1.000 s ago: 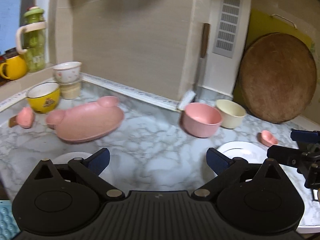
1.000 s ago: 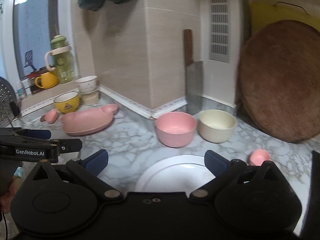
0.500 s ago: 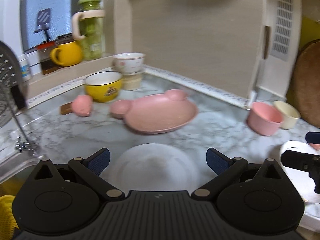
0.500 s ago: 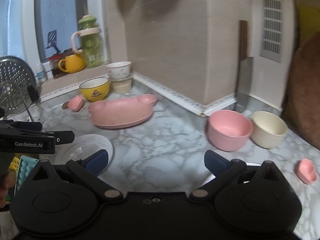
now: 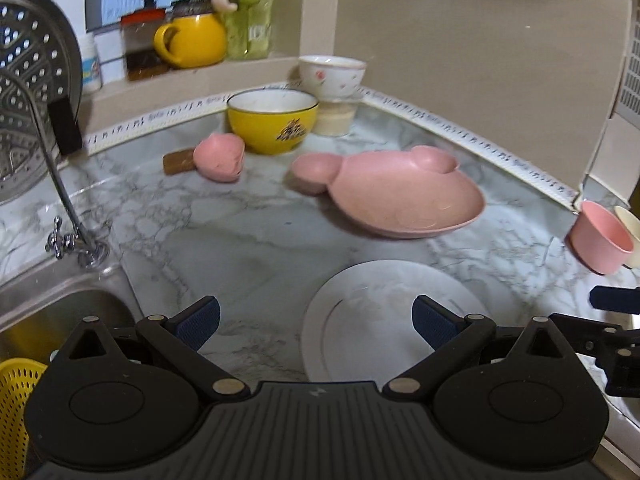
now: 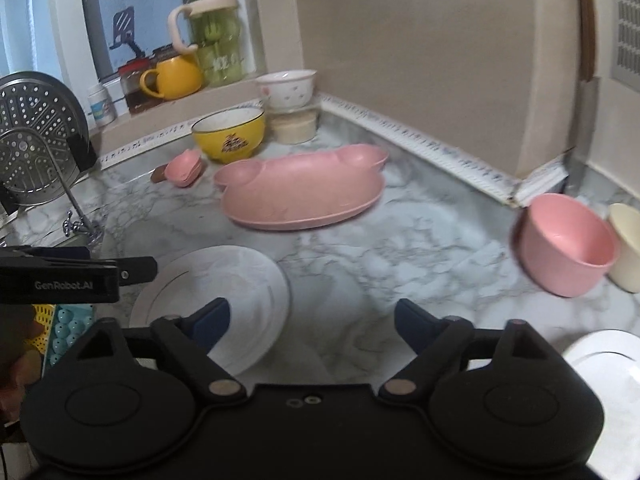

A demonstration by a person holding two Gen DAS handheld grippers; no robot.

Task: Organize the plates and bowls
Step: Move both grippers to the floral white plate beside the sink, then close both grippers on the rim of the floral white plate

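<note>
White round ceramic plate (image 5: 384,312) lies flat on marble surface (image 5: 240,236) — both tools, left (image 5: 316,320) and right (image 6: 310,320), spread wide, empty — likely lining up to grab it.

Dim, warm indoor light with daylight from the window (image 6: 132,20), motion blur, and fisheye bending at edges.

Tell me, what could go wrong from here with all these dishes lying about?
The white plate lies flat on the marble, so the open left gripper may struggle to get a finger under its thin rim and could push it toward the sink. The right gripper, also open, hangs close beside it, so the two could bump. The flowered bowl perched on a jar looks easy to topple.
</note>
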